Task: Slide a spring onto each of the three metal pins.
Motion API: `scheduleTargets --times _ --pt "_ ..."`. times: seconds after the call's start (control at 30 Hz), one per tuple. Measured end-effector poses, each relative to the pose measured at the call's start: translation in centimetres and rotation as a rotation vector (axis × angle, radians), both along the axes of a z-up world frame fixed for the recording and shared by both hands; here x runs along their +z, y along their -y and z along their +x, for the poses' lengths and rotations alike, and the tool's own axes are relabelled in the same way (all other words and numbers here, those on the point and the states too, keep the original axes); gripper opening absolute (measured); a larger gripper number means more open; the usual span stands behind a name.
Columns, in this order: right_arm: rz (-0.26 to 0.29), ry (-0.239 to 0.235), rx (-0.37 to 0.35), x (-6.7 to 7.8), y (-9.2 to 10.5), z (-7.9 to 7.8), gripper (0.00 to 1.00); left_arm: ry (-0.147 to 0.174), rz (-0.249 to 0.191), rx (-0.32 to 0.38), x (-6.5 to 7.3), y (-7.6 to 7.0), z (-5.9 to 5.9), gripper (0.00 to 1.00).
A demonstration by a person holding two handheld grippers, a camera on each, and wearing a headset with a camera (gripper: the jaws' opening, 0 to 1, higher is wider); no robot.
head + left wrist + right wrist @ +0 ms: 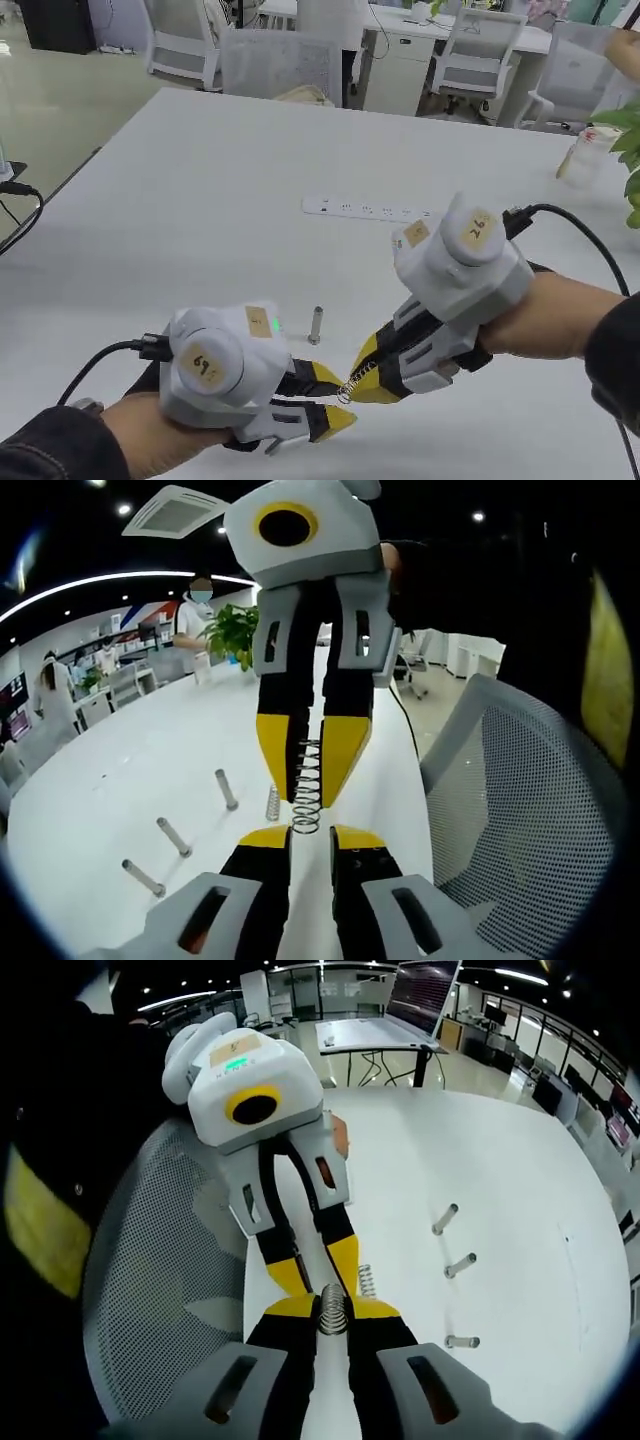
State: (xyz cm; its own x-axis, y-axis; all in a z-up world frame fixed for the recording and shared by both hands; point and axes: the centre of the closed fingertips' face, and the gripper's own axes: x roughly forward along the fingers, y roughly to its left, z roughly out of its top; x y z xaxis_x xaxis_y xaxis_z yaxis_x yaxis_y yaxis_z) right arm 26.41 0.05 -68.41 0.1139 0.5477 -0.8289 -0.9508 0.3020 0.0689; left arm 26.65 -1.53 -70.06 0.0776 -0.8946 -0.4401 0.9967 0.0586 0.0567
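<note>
The spring (307,785) was bare coiled wire, bright and shiny, and the pins (226,788) were smooth grey metal with a duller sheen. Your left gripper (340,398) and right gripper (368,372) had matt white plastic shells, smooth yellow jaw tips and paper stickers. The table (200,200) was smooth, matt white; the chair (520,800) back was open, rough-looking mesh.

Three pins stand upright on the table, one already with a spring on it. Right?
No: no pin carries a spring yet. The left gripper view shows all three pins bare, upright on the table, with a loose spring beside them.
</note>
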Motion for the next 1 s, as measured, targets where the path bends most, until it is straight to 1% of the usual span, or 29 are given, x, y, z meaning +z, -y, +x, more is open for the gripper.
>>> scheduleTargets --times 0.07,0.17,0.2,0.27,0.3,0.33,0.5,0.57,0.63,0.67,0.7,0.73,0.8,0.87,0.9,0.93,1.0 --pt "-0.006 0.000 0.001 0.0 0.1 0.0 0.08 -0.008 -0.009 0.007 0.2 -0.1 0.1 0.11" --pt "-0.015 0.003 -0.003 0.1 0.4 0.1 0.08 -0.031 -0.028 0.027 0.7 -0.5 0.4 0.15" --pt "-0.016 0.002 -0.004 0.1 0.4 0.2 0.08 -0.039 -0.030 0.031 0.7 -0.6 0.4 0.16" --pt "-0.021 0.004 -0.006 0.2 0.5 0.3 0.08 -0.044 -0.036 0.041 0.7 -1.1 0.6 0.18" --pt "-0.022 0.004 -0.006 0.3 0.6 0.3 0.08 -0.054 -0.037 0.047 0.6 -1.4 0.6 0.20" --pt "-0.023 0.006 -0.007 0.3 0.6 0.4 0.08 -0.065 -0.037 0.051 0.5 -1.5 0.6 0.21" --pt "-0.026 0.011 -0.007 0.4 0.5 0.7 0.08 -0.088 -0.037 0.047 0.4 -1.9 0.1 0.30" --pt "-0.028 0.013 -0.005 0.5 0.4 0.8 0.08 -0.096 -0.046 0.049 0.5 -2.1 0.0 0.36" --pt "-0.029 0.017 -0.003 0.7 0.3 0.9 0.08 -0.111 -0.057 0.050 0.7 -2.2 -0.2 0.42" --pt "-0.031 0.016 -0.001 0.8 0.3 1.0 0.08 -0.112 -0.058 0.051 0.7 -2.4 -0.2 0.41" --pt "-0.032 0.018 0.001 0.9 0.3 1.0 0.08 -0.106 -0.057 0.055 0.7 -2.5 -0.2 0.41" --pt "-0.034 0.020 0.002 1.0 0.2 1.1 0.08 -0.103 -0.058 0.056 0.8 -2.6 -0.2 0.43" --pt "-0.038 0.022 0.008 1.2 0.2 1.2 0.08 -0.113 -0.065 0.060 0.8 -2.9 -0.3 0.44" --pt "-0.046 0.025 0.012 1.3 0.2 1.4 0.08 -0.108 -0.071 0.067 0.9 -3.3 -0.2 0.47" --pt "-0.048 0.026 0.014 1.4 0.2 1.6 0.08 -0.115 -0.081 0.076 1.0 -3.4 -0.2 0.50" --pt "-0.049 0.025 0.015 1.5 0.1 1.6 0.08 -0.118 -0.083 0.078 1.0 -3.6 -0.1 0.51" --pt "-0.057 0.031 0.019 1.7 0.1 1.9 0.08 -0.112 -0.086 0.090 0.9 -4.0 0.0 0.52"
